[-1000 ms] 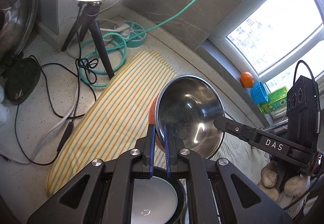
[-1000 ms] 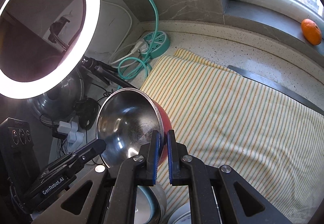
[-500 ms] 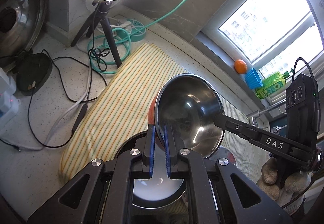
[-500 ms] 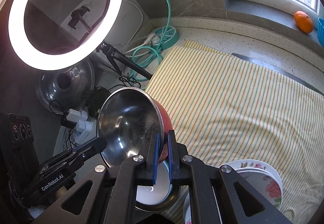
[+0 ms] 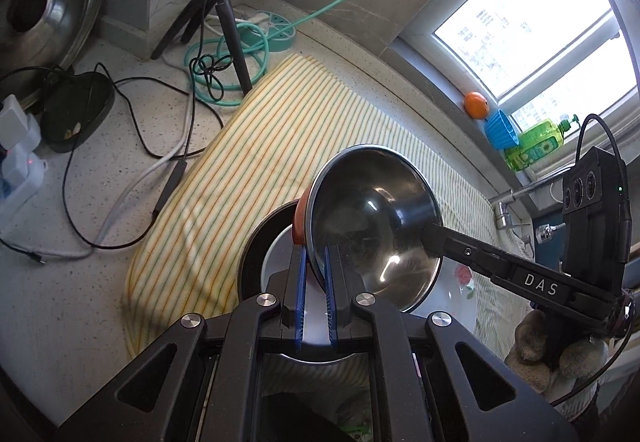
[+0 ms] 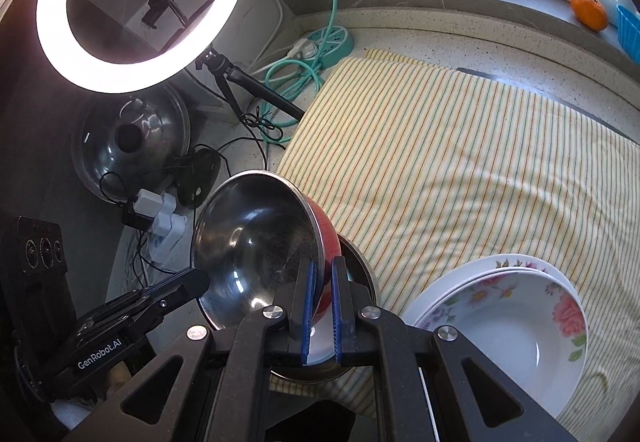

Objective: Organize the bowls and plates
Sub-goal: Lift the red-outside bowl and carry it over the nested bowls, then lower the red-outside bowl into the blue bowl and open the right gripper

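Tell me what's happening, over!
Both tools, left and right, clamped on steel bowl's rim. Bowl tilted above dark bowl. Flowered plates beside. Nothing blocking.

Tilted red-backed steel bowl above dark white-lined bowl, floral plates beside.

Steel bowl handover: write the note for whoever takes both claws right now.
Left claw: shut on the rim of the steel bowl, red outside.
Right claw: shut on the opposite rim of the same bowl. It is held tilted in the air between them.
Below it: a dark bowl with a white inside on the striped cloth. Beside that, the stacked flowered plates.
Done: plates stacked, steel bowl lifted.
Left: set the steel bowl down, probably nested in the dark bowl, and let go with both claws. Level it first.
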A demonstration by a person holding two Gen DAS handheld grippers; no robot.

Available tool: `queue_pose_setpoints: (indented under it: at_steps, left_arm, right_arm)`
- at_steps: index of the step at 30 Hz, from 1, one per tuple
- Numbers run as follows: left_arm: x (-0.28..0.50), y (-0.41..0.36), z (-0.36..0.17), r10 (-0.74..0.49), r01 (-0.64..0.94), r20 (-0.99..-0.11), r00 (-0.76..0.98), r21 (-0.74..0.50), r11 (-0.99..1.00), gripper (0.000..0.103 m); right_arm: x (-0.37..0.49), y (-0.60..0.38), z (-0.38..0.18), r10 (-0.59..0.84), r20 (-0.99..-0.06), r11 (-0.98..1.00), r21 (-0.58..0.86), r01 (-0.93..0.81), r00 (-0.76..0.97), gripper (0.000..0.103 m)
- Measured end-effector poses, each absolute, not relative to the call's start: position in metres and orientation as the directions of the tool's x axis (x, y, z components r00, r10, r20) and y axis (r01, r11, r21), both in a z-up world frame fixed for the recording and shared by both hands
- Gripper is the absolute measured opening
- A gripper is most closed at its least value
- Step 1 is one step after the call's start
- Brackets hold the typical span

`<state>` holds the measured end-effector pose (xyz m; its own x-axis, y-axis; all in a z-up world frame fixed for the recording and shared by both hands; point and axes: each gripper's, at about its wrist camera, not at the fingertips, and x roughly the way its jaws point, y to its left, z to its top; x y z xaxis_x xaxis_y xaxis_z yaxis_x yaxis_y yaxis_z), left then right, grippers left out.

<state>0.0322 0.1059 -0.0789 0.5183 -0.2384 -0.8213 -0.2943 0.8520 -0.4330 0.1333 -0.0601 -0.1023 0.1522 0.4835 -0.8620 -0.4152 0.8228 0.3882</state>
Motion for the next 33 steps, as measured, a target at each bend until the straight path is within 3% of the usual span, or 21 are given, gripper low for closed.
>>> queue_pose_setpoints:
  at_steps: [33]
  left_arm:
    - [0.024, 0.106, -0.106, -0.259, -0.303, -0.863, 0.433, -0.410, 0.860, 0.007]
  right_arm:
    - [0.114, -0.059, -0.146, 0.438, -0.896, 0.844, 0.384, -0.375, 0.068, 0.008]
